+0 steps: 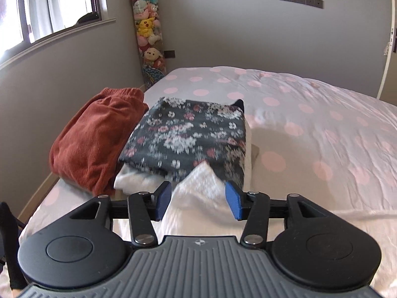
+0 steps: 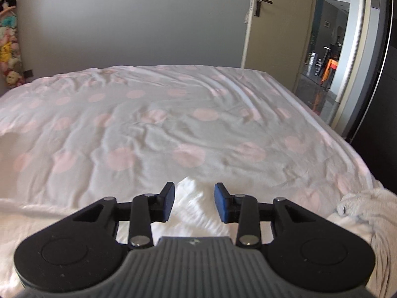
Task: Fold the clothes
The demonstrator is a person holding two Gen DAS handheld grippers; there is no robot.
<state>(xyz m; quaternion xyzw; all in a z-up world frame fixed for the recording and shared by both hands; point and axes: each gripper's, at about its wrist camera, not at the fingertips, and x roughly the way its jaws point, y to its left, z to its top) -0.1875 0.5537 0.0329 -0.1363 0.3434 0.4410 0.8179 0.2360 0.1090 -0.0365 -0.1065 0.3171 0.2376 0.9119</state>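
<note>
On the bed's (image 2: 153, 124) near edge, white garment (image 1: 198, 198) lies flat, with a peak of it poking up between each claw's pads. Left claw (image 1: 198, 200) spread, pads (image 1: 164, 200) either side of the cloth, not pinching. Right claw (image 2: 194, 202) spread too, same setup. Along the left edge: rust-orange folded piece (image 1: 96, 136) touching floral dark folded piece (image 1: 188, 134), which sits on a white one.
</note>
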